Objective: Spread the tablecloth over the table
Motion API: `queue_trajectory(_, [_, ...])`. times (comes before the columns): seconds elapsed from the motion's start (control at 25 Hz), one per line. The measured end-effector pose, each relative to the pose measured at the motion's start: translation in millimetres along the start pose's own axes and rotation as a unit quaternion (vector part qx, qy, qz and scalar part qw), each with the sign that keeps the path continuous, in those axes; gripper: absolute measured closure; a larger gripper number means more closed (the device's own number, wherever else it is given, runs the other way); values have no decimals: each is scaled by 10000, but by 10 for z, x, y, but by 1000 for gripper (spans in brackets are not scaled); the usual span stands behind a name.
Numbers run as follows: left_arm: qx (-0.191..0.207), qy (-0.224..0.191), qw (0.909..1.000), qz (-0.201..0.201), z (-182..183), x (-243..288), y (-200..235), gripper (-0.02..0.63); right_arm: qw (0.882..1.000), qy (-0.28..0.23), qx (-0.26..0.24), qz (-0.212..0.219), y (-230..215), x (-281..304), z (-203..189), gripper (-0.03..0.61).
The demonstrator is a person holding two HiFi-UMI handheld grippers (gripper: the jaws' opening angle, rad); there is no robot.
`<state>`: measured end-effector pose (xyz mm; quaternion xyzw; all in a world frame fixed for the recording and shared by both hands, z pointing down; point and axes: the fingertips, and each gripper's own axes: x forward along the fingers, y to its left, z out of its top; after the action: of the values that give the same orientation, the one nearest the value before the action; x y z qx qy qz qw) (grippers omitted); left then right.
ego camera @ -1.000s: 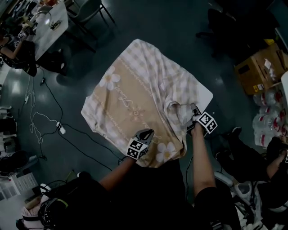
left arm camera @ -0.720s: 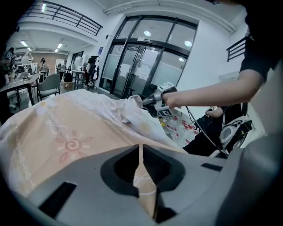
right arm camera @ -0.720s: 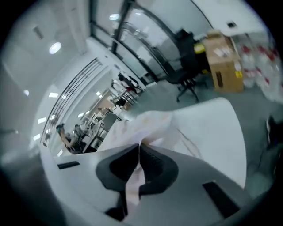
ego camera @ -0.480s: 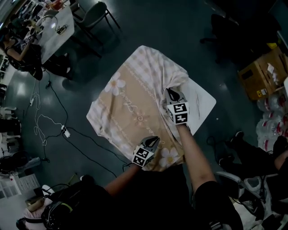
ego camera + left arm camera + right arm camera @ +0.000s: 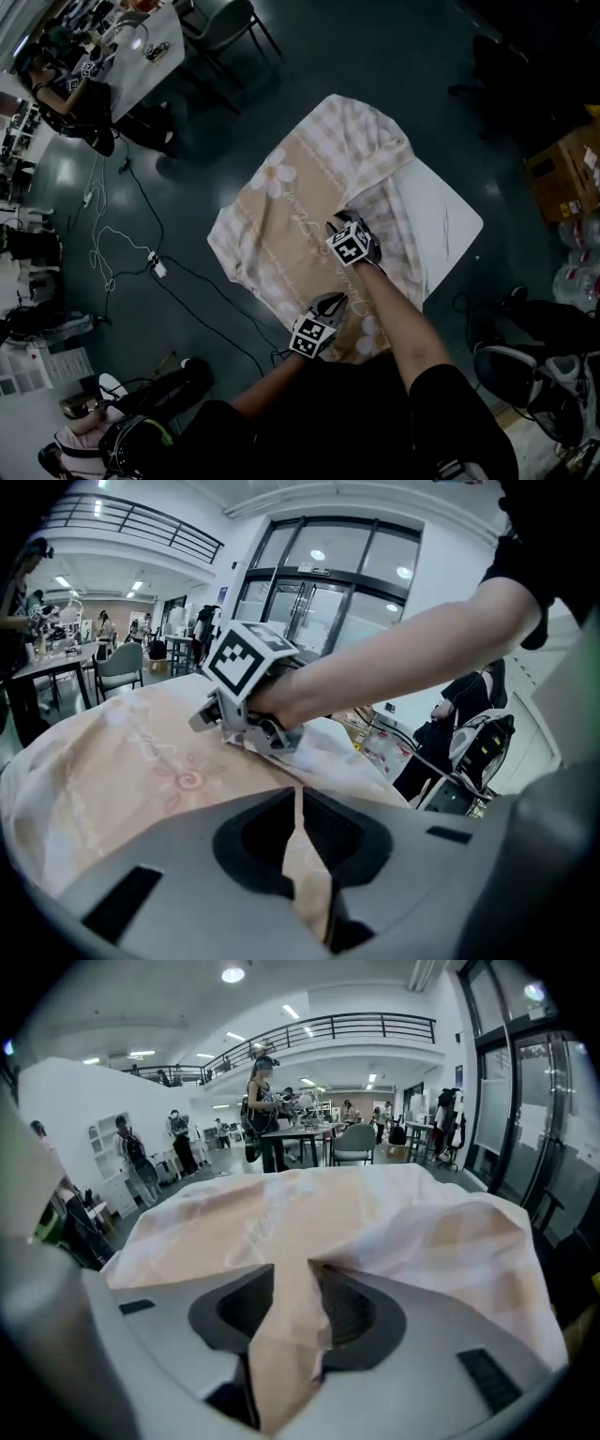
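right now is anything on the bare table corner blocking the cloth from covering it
Nothing visible does: the uncovered white corner of the table beside the tablecloth shows no object on it.

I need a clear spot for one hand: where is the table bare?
Bare: the white table corner at right, bordered by the rumpled tablecloth. Crowded: the cloth's middle and near edge, where the right gripper, fingers just opening with a cloth fold between them, and the left gripper sit close.
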<state>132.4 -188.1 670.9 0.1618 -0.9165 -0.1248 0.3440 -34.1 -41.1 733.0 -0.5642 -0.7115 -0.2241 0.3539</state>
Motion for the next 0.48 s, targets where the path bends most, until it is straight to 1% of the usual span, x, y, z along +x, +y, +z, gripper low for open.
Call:
queue_trajectory(0.04, [-58, -17, 10000, 42, -18, -12, 56, 578, 9999, -94, 21, 76, 40, -43, 46, 396])
queue_trajectory(0.08, [-109, -30, 9999, 72, -30, -17, 106, 578, 9996, -261, 77, 104, 73, -131, 117, 379])
queue_trajectory(0.16, [-165, -68, 9998, 98, -11, -10, 189, 578, 9963, -780, 356, 40, 83, -429, 279, 377])
queue_trajectory(0.24, [-149, -135, 9998, 94, 68, 8, 248, 578, 9866, -1411, 816, -114, -17, -857, 361, 377])
queue_trajectory(0.32, [-107, -195, 9997, 81, 143, 26, 292, 578, 9723, -1859, 1333, -478, -297, -1293, 235, 380])
queue_trajectory(0.36, [-90, -210, 9997, 78, 166, 34, 313, 578, 9653, -1923, 1595, -762, -519, -1447, 82, 386])
queue_trajectory(0.4, [-77, -210, 9997, 78, 179, 40, 336, 578, 9589, -1868, 1862, -1049, -777, -1531, -108, 404])
queue_trajectory(0.44, [-69, -193, 9998, 83, 181, 46, 354, 578, 9530, -1734, 2142, -1256, -1041, -1544, -302, 407])
queue_trajectory(0.48, [-70, -165, 9998, 91, 176, 48, 363, 578, 9479, -1579, 2422, -1339, -1281, -1505, -465, 403])
